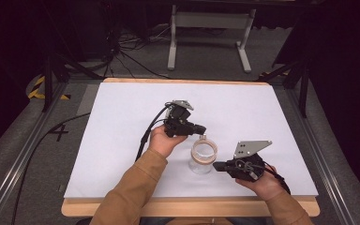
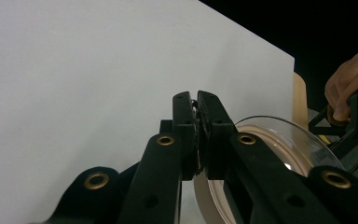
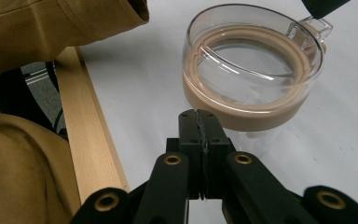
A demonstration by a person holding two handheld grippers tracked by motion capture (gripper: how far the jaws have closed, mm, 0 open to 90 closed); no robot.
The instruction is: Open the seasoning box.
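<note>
Gripping the jar (image 1: pixel 203 157) tab, left gripper (image 1: pixel 201 131) clenched; right gripper (image 1: pixel 217 165) clenched empty beside it.

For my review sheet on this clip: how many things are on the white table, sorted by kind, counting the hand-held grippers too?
Clear jars with a tan lid band: 1, the jar
Hand-held black grippers: 2, the left gripper shut on the jar's clear lid tab, the right gripper shut beside the jar
Total: 3
</note>
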